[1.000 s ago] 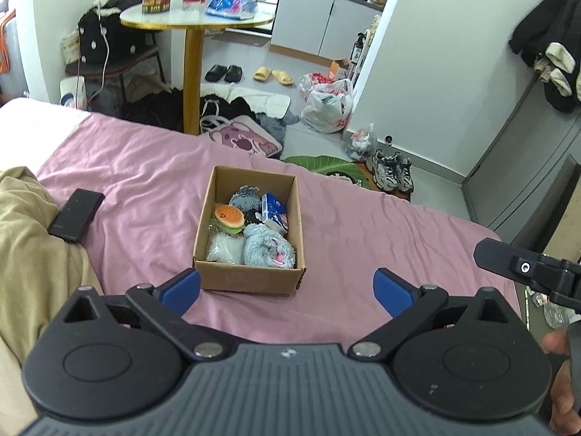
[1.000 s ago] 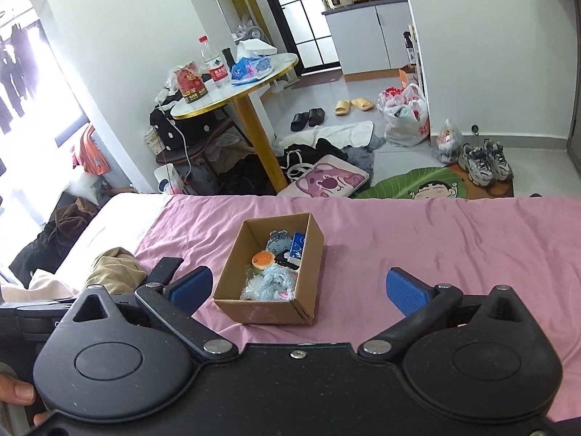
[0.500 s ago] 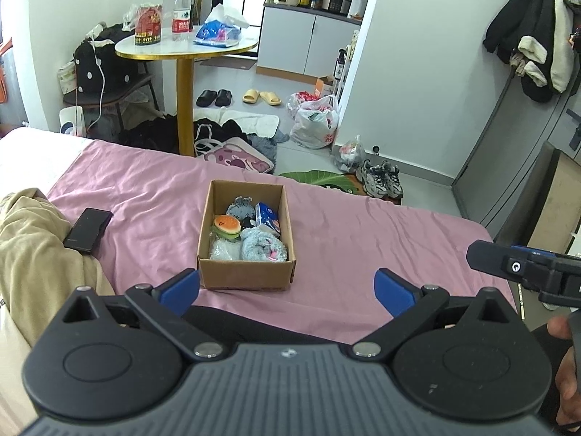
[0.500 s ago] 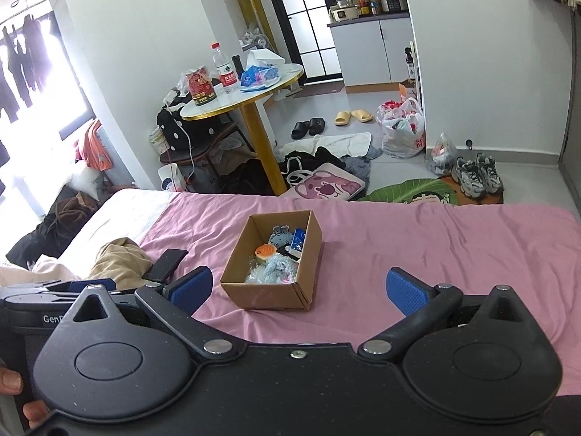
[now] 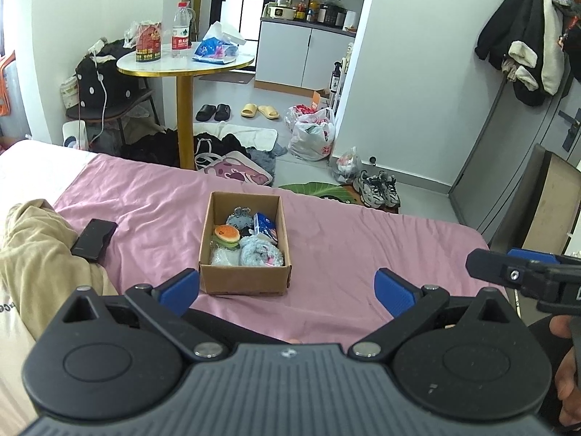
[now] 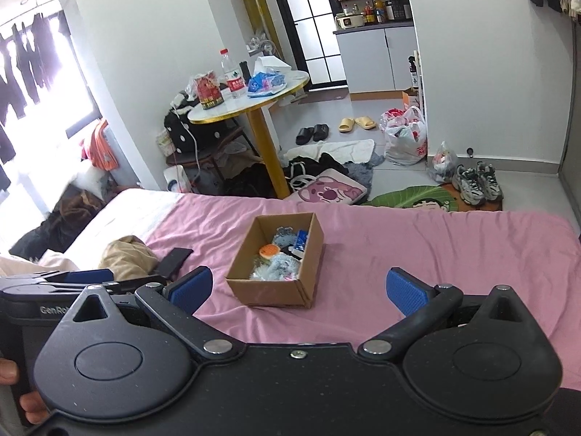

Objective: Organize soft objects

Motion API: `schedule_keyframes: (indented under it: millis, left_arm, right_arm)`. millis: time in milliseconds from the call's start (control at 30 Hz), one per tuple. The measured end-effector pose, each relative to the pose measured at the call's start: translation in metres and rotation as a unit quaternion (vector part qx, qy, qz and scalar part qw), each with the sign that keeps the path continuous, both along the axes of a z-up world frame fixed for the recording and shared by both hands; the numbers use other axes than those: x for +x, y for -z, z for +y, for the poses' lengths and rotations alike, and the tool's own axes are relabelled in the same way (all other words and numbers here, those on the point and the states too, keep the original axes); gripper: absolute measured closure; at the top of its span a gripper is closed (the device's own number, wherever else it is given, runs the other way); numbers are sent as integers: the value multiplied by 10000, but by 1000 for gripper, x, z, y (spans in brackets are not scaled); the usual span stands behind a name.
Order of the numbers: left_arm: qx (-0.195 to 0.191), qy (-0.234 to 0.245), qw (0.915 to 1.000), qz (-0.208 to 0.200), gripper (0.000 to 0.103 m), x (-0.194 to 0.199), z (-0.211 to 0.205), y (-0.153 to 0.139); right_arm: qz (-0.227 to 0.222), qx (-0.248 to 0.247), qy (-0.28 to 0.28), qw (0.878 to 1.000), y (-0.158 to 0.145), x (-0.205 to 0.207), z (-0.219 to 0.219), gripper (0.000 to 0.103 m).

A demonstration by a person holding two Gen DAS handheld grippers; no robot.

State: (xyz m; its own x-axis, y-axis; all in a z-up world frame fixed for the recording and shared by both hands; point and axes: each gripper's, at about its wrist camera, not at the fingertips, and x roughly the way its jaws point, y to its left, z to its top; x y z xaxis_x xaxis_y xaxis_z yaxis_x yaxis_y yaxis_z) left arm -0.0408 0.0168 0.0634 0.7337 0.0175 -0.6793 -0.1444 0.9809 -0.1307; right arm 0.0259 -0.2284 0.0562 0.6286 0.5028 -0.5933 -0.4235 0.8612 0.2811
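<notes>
A brown cardboard box (image 5: 244, 282) (image 6: 270, 292) sits on the pink bedsheet (image 5: 345, 247) (image 6: 417, 239). Inside lie several soft items: an orange bun-shaped plush (image 5: 227, 233) (image 6: 269, 250), a grey fluffy toy (image 5: 259, 250) (image 6: 279, 265), another grey plush (image 5: 239, 216), a blue-white packet (image 5: 265, 226) (image 6: 300, 241) and a clear bag (image 5: 222, 256). My left gripper (image 5: 287, 287) is open and empty, held well back from the box. My right gripper (image 6: 297, 287) is likewise open and empty, its tip (image 5: 508, 270) showing at the right of the left wrist view.
A black phone (image 5: 93, 238) (image 6: 174, 261) lies left of the box beside a beige garment (image 5: 32, 250) (image 6: 127, 258). Beyond the bed's far edge stand a round gold-legged table (image 5: 185, 63) (image 6: 250, 98), bags, slippers and sneakers (image 5: 377, 188) on the floor.
Both grippers have drawn back and risen from the box, which now looks smaller and farther off. The box and its contents have not moved.
</notes>
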Motion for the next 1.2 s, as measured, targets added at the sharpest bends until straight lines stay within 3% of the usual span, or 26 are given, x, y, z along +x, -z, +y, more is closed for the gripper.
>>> schedule_keyframes:
  millis: [333, 1200]
  left_arm:
    - [82, 3, 10000, 25, 1, -2, -5, 3]
    - [139, -57, 9997, 186, 1, 0, -6, 16]
  right_arm:
    - [20, -290, 12, 9996, 12, 2, 7, 0]
    - [132, -195, -60, 9997, 16, 0, 5, 0]
